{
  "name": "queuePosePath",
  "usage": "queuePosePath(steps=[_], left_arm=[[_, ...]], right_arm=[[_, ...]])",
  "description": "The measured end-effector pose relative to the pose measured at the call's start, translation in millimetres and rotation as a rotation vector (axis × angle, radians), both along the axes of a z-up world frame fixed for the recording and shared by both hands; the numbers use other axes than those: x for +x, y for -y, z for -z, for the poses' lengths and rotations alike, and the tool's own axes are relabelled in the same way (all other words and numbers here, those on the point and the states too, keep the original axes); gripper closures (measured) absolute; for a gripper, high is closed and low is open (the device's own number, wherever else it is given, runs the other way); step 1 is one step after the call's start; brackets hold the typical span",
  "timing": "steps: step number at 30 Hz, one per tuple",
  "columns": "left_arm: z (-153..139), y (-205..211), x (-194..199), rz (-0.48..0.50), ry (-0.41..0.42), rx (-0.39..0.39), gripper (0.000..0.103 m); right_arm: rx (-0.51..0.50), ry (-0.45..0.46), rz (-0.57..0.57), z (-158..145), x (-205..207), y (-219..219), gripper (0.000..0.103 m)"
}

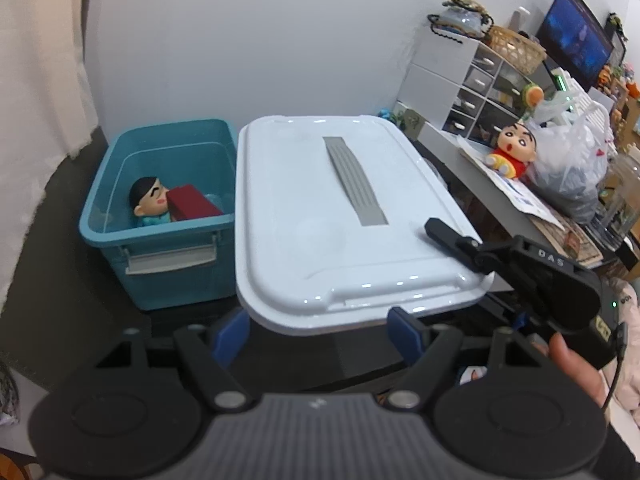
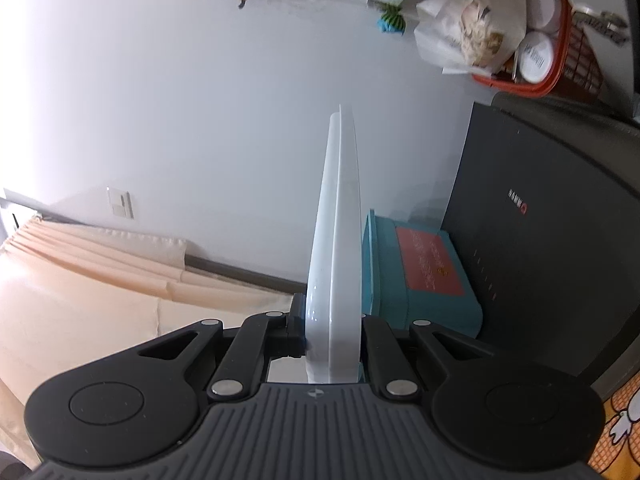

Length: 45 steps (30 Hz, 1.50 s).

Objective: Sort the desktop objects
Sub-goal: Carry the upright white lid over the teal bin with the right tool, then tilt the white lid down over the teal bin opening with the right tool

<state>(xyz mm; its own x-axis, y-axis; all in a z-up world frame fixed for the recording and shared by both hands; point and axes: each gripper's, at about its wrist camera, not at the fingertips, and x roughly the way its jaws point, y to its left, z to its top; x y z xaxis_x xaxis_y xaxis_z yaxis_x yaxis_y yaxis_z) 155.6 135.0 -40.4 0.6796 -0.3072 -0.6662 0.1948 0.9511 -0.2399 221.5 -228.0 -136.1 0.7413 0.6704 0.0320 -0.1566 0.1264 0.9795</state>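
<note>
We hold the white lid (image 1: pixel 344 216) with our right gripper (image 1: pixel 448 236), which is clenched on its edge at about 4 o'clock. Our left gripper (image 1: pixel 320 332) is released, its blue pads either side of the lid's near rim, not pressing. The lid hangs just beside the blue box (image 1: pixel 160 216), at its 3 o'clock. The box is open, with a doll (image 1: pixel 148 202) and a red block (image 1: pixel 192 204) inside. We think the closing step is in hand. Next, we must slide the lid over the box and set it flat. The lid is smooth and shiny, with a grey strip.
</note>
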Motion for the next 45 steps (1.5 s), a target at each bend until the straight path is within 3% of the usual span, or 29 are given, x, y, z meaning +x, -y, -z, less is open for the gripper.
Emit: queuePosePath(steps=[29,45], left_arm=[[9.8,-59.9,11.0,-0.067,-0.069,0.049,0.024],[31.8,-65.6,10.7,-0.084,-0.112,0.039,0.024]], right_arm=[[-0.007,-0.055,-0.164,10.3,34.8,-105.1,0.093],[-0.039,-0.086,-0.249,28.1,44.5,-136.1,0.094]])
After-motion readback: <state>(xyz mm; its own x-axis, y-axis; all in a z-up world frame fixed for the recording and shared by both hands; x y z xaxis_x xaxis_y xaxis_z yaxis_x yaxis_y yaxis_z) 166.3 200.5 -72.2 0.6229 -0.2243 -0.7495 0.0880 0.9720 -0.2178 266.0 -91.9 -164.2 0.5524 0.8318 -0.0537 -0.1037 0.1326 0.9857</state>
